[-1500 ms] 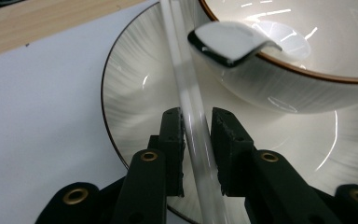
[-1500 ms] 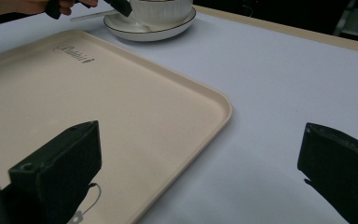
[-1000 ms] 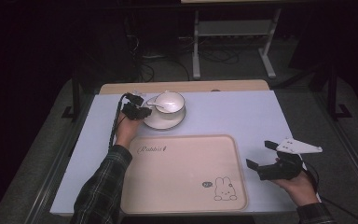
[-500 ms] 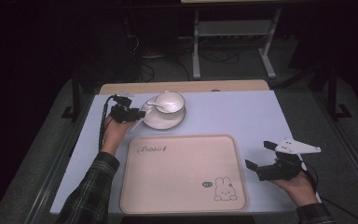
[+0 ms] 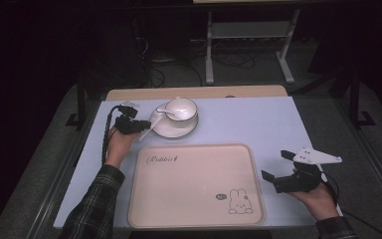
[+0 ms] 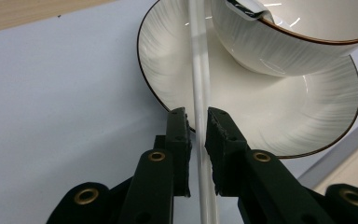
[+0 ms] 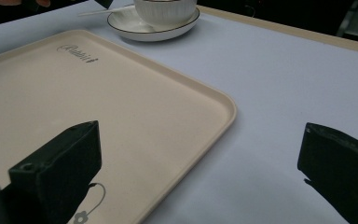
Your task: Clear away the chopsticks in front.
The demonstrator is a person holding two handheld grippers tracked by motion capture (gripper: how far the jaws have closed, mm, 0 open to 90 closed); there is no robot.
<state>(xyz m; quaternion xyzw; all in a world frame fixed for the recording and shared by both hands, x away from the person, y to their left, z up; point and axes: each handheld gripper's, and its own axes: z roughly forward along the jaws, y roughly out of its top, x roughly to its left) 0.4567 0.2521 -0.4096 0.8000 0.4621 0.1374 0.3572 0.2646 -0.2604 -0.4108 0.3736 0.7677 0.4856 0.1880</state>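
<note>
At the near edge of the pale blue table (image 5: 258,124), two forearms come in from the bottom of the high view. The right hand (image 5: 316,196) lies palm-up at the near right corner, holding the right gripper (image 5: 277,167), whose jaws stand wide apart and empty, pointing left toward the tray (image 5: 194,184). In the right gripper view one jaw hangs over the tray's near corner and the other over bare table beyond its rim.

The cream tray lies flat in the near middle of the table. A line drawing of a rabbit (image 5: 238,201) sits near its near right corner, with a small mark beside it too small to read. Script at the far left corner reads "Rabbit" (image 5: 163,159).

The left arm, in a plaid sleeve (image 5: 97,209), reaches forward along the tray's left side. The left hand (image 5: 117,144) holds the left gripper (image 5: 144,128), which points right. In the left gripper view its jaws are closed on the thin white handle of a spoon (image 6: 199,88), just over the edge of a white saucer (image 6: 279,112) with a dark rim.

On the saucer stands a white cup (image 5: 180,109); the spoon's far end rests inside it. Saucer and cup sit just beyond the tray's far left corner.
</note>
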